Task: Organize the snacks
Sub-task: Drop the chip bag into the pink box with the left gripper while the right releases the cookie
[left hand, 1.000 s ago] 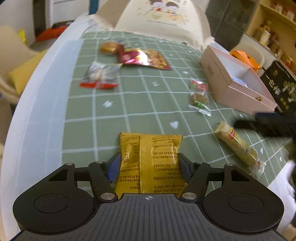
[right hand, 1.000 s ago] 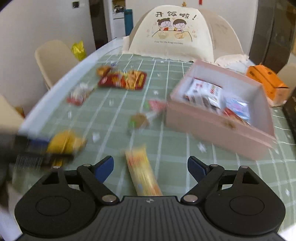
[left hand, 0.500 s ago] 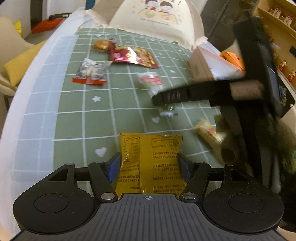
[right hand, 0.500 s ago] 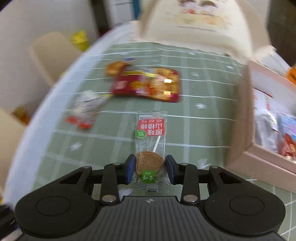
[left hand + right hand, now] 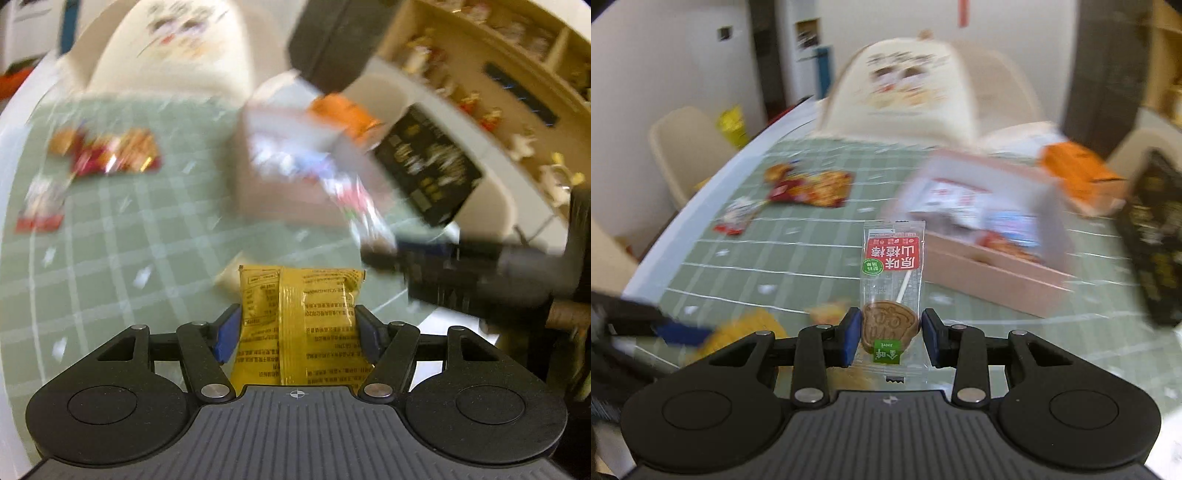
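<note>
Green checked cloth (image 5: pixel 812 258) covers the table you are working over, with a cream food-cover tent (image 5: pixel 905 88) at its far end and both views smeared by motion. Your left gripper (image 5: pixel 297 328) is clamped on a yellow snack packet (image 5: pixel 299 325), pinched by its long side edges so it stands flat and upright between the blue pads (image 5: pixel 227 334), printed back toward the lens; held that way it should drop cleanly through an open top. Your right gripper (image 5: pixel 890 334) is closed on a clear-wrapped hawthorn lollipop (image 5: pixel 891 284), squeezing the brown disc at the bottom so the stick and red label point away from you. Outward at 1 o'clock from each gripper sits the pink box (image 5: pixel 993 273), lid off, with several wrapped snacks already inside; that reads as the place both items are bound for. At 11 o'clock a red foil bag (image 5: pixel 812 188) and a small white-and-red packet (image 5: pixel 735 218) lie loose on the cloth, left for later trips, I would judge. In the left view your right gripper's dark body crosses at 3 o'clock, close beside the yellow packet, so mind the two tools don't knock as they converge on the box.
</note>
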`<state>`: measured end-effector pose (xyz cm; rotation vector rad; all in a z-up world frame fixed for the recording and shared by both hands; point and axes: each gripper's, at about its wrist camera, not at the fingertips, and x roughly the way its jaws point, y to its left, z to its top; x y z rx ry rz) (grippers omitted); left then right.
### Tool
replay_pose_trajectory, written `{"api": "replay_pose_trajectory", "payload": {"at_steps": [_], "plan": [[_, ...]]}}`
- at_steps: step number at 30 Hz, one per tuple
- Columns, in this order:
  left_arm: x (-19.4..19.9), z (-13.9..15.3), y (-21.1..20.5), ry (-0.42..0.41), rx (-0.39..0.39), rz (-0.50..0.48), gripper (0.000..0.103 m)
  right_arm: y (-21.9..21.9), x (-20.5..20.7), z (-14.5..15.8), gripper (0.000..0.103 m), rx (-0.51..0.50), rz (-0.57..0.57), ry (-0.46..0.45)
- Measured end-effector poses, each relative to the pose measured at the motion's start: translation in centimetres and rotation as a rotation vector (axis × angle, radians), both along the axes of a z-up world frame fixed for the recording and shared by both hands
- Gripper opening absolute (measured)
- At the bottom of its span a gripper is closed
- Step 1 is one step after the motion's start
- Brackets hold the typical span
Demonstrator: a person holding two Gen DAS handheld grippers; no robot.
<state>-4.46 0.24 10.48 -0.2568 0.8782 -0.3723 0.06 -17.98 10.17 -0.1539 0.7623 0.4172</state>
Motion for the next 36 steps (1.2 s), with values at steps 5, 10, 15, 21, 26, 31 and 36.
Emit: {"api": "replay_pose_trajectory", "payload": {"at_steps": [5, 10, 15, 21, 26, 31, 36], "plan": [[5.9, 5.7, -1.9, -0.189, 0.040, -0.010, 0.070, -4.6, -1.6, 0.8, 0.035, 0.025, -0.094, -0.024], [16.2, 4.2, -3.2, -0.112, -0.180, 0.029, 0.072, -6.8, -2.4, 0.1, 0.035, 0.061, -0.156, 0.007], [20.7, -0.1, -4.4, -0.106, -0.112, 0.143, 0.064, -7.5, -2.5, -0.9, 0.035, 0.088, -0.181, 0.042], [16.5, -1.4, -1.1, -0.106, -0.143, 0.156, 0.064, -8.8, -1.3, 0.1, 0.035, 0.107, -0.214, 0.022], [12.3, -3.4, 2.5, -0.073, -0.045, 0.185, 0.064, -7.5, 5.4, 3.5, 0.038, 0.072, -0.185, -0.121], [8.9, -4.2, 8.1, -0.062, 0.042, 0.263, 0.064, -4.7, 13.6, 4.4, 0.061, 0.101, -0.184, -0.048], [12.4, -3.3, 16.8, -0.066, -0.027, 0.448, 0.064, 1.5, 13.8, 3.6, 0.069, 0.107, -0.045, 0.018]]}}
